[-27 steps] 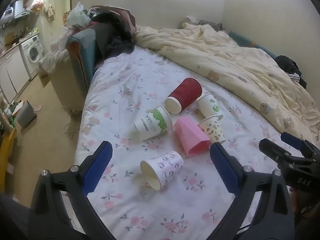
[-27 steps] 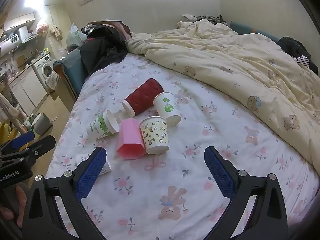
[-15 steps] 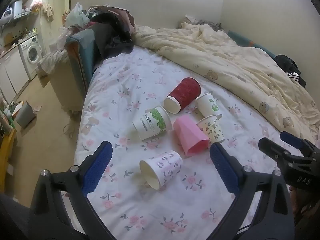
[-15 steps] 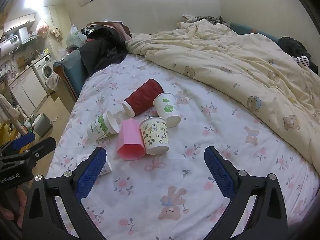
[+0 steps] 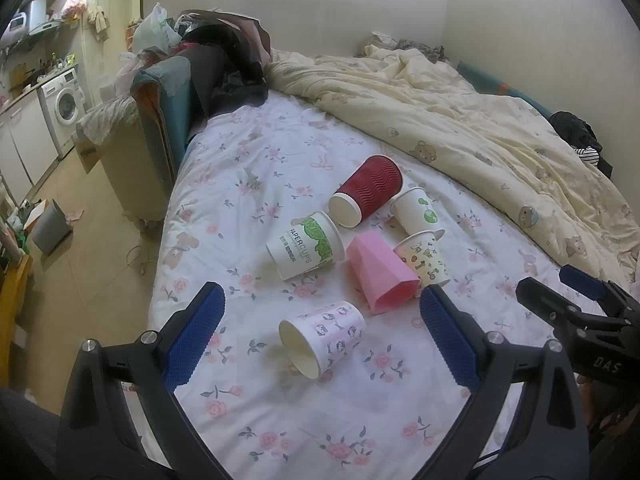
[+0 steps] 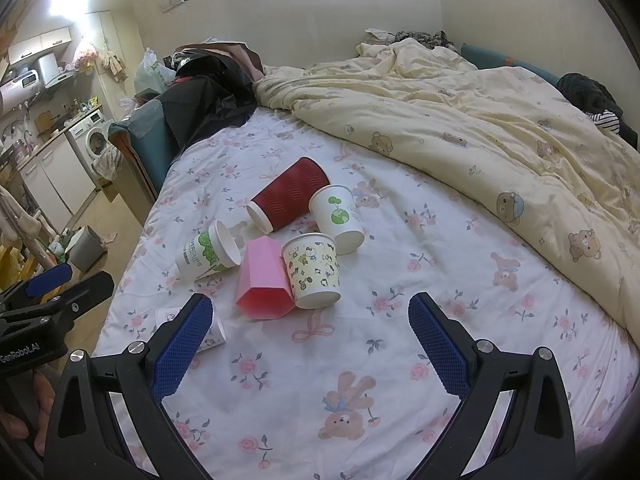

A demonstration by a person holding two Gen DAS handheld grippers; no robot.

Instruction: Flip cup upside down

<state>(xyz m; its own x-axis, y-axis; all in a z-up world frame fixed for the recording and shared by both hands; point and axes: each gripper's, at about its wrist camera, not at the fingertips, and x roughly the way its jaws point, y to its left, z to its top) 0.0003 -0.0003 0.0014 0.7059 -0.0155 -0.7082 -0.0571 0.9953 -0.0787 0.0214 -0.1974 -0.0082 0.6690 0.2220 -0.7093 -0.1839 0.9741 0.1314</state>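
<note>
Several cups lie on their sides on the floral bed sheet (image 5: 240, 184): a red ribbed cup (image 5: 368, 190) (image 6: 288, 194), a white cup with a green globe (image 5: 418, 210) (image 6: 336, 216), a white and green cup marked PAPERCUPS (image 5: 306, 246) (image 6: 208, 252), a pink faceted cup (image 5: 380, 272) (image 6: 262, 280), a cartoon-print cup (image 5: 426, 256) (image 6: 312, 270) and a pink-patterned cup (image 5: 322, 338) (image 6: 212, 334). My left gripper (image 5: 320, 340) is open just above the pink-patterned cup. My right gripper (image 6: 310, 340) is open, short of the cartoon-print cup.
A rumpled yellow duvet (image 5: 480, 128) (image 6: 480, 120) covers the bed's right and far side. Dark clothes (image 5: 224, 64) lie on a blue chair at the bed's far left. The bed edge drops to the floor (image 5: 88, 264) on the left, with a grey bin (image 5: 50, 226).
Both grippers stay open with almost no movement. The left wrist view has crept slightly forward over the cups. No cup has moved.
</note>
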